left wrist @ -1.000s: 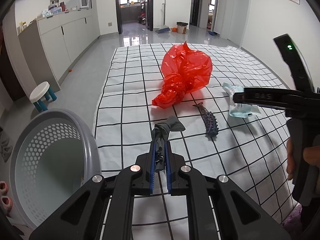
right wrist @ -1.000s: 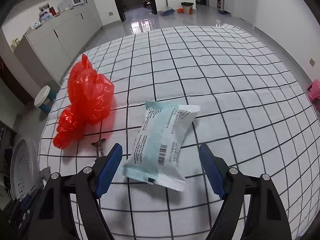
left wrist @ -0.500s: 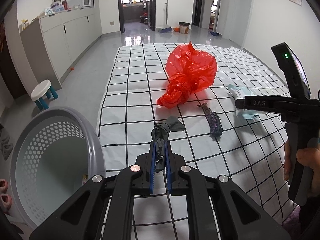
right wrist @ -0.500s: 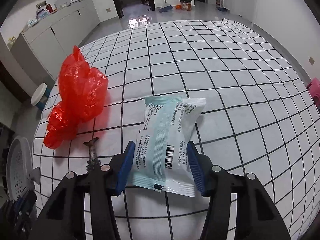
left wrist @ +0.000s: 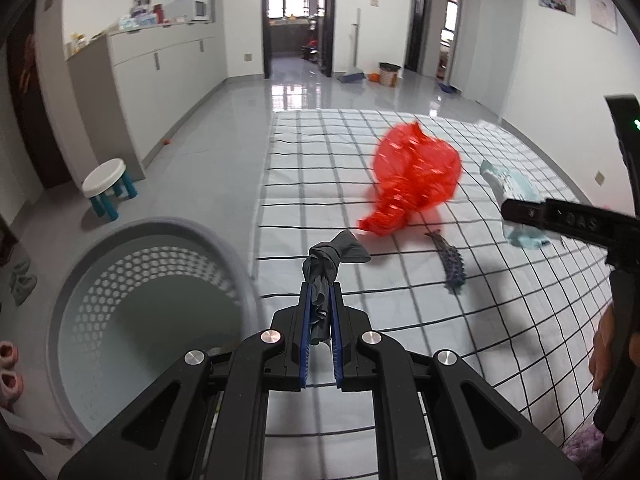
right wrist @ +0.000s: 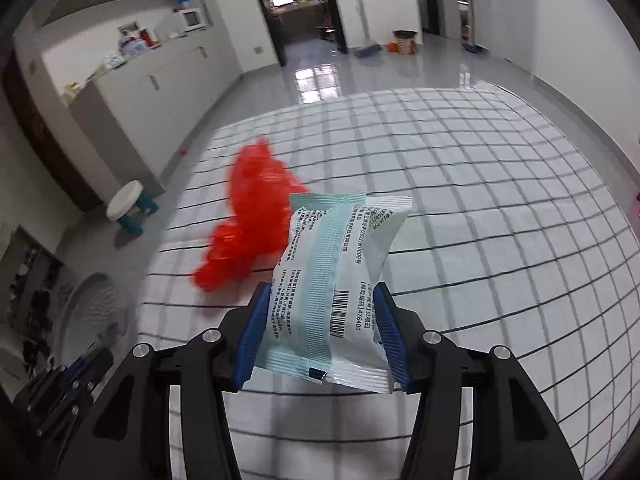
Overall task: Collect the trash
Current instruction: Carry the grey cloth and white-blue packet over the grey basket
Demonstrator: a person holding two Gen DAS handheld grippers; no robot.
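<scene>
checked cloth (left wrist: 400,320), spiky toy (left wrist: 452,258) — left view only

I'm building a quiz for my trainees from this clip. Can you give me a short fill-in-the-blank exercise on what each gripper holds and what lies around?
1. The left gripper is shut on a knotted grey ____.
2. The right gripper grips a pale blue ____ with a barcode.
3. The crumpled bag on the checked sheet is ____ in colour.
4. The basket stands on the ____.

Missing words: cloth; packet; red; floor
</scene>
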